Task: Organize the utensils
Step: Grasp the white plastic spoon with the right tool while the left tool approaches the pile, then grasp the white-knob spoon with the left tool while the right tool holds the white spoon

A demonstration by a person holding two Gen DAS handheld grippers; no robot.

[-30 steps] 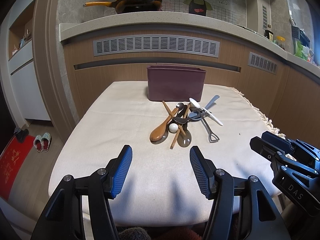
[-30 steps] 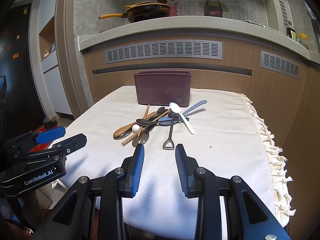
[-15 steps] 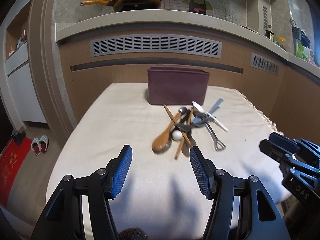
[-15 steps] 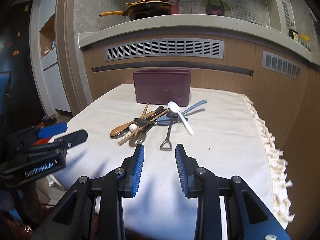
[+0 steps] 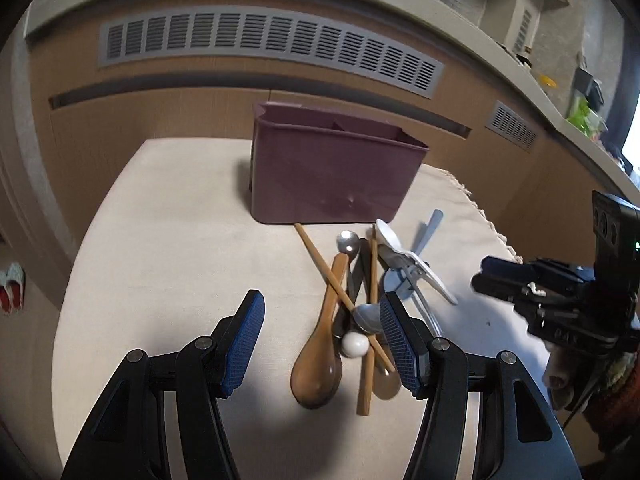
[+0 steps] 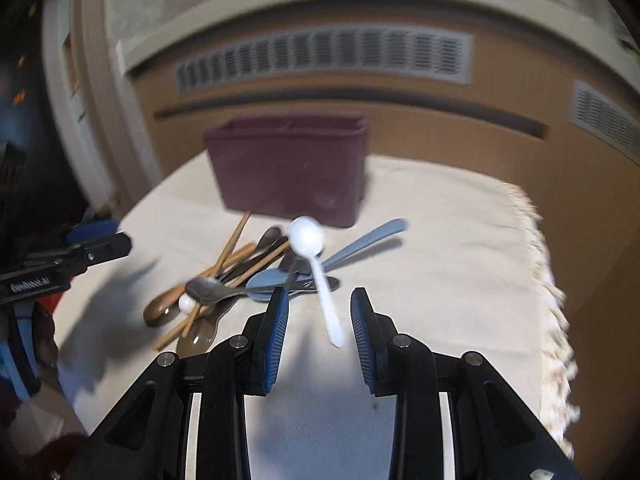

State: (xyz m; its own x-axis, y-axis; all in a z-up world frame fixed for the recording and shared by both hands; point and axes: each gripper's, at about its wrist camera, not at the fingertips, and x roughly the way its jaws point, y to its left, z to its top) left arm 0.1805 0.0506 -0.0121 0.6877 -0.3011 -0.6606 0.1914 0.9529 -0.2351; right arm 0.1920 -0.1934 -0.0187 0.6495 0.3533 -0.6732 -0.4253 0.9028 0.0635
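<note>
Right tool [image 6: 319, 332] gapes around white spoon [image 6: 316, 268] handle.

Ahead of you stands a wood-panelled counter front [image 5: 168, 120], curving in the fisheye; a long grey vent grille [image 5: 264, 46] runs across it, with a smaller grille [image 5: 514, 128] to the right; a pale stone countertop [image 5: 460, 28] caps it, with jars and greenery blurred at its right end; the table wears a cream cloth [image 5: 168, 240] whose right edge ends in a fringe [image 6: 556, 312]; slippers [image 5: 12, 286] lie on the floor at your left; bright light enters from the far right.
</note>
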